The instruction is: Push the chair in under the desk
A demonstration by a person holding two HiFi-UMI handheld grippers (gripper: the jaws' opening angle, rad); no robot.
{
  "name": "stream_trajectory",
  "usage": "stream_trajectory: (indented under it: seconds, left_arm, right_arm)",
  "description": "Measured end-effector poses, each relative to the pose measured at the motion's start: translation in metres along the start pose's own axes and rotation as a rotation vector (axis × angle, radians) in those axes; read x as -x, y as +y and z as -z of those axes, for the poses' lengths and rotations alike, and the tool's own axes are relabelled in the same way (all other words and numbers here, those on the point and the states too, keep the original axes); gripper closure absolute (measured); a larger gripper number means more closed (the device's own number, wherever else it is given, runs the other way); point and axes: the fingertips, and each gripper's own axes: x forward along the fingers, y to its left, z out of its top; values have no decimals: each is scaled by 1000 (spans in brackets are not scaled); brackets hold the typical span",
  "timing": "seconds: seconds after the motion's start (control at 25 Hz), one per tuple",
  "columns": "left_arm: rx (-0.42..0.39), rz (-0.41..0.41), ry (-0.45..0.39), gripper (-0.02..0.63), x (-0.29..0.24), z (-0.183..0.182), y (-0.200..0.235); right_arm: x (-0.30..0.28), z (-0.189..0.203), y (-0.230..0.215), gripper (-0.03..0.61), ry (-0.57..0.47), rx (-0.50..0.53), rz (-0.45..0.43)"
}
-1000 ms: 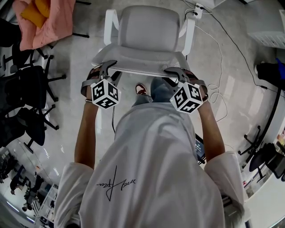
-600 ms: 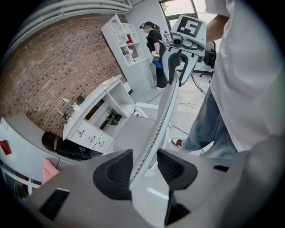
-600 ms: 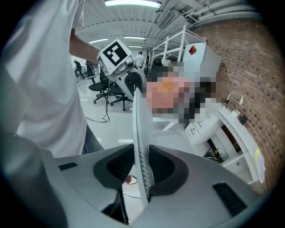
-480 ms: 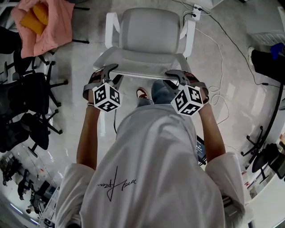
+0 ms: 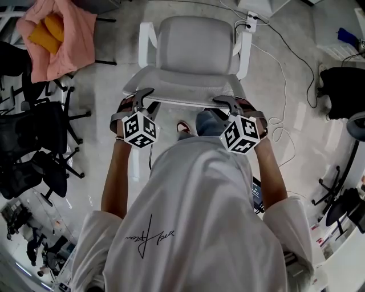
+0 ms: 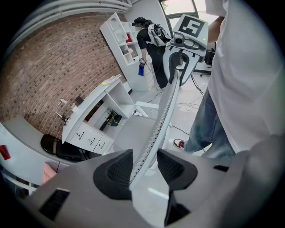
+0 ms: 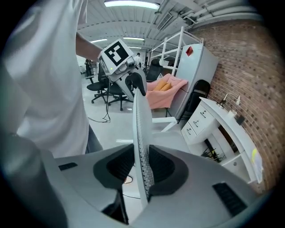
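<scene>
We're in an open office: brick wall (image 6: 58, 58) and a white desk (image 6: 95, 104) with drawers ahead of the left claw (image 6: 144, 164), black swivel chairs (image 5: 40, 137) off to its left, cables (image 5: 283, 80) trailing over the floor (image 5: 97, 80).

Office chair (image 5: 194, 45) ahead on the floor; its backrest (image 5: 182, 82) within left gripper (image 5: 146, 97) at left end, right gripper (image 5: 220, 101) at right; surface (image 6: 93, 95) beyond; black chairs (image 5: 40, 131) left, cables (image 5: 285, 74) right.

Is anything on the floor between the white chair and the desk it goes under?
Nothing large shows, but a power strip with cables lies just ahead of the chair, beside its right armrest.
</scene>
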Motion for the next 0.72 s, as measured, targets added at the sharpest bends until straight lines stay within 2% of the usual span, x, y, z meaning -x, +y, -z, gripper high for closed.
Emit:
stream_trajectory:
  seconds: [0.72]
  left_arm:
    - [16,-43,23,442,-23,-40,23]
  right_arm:
    - [11,25,-44,460,-26,30,18]
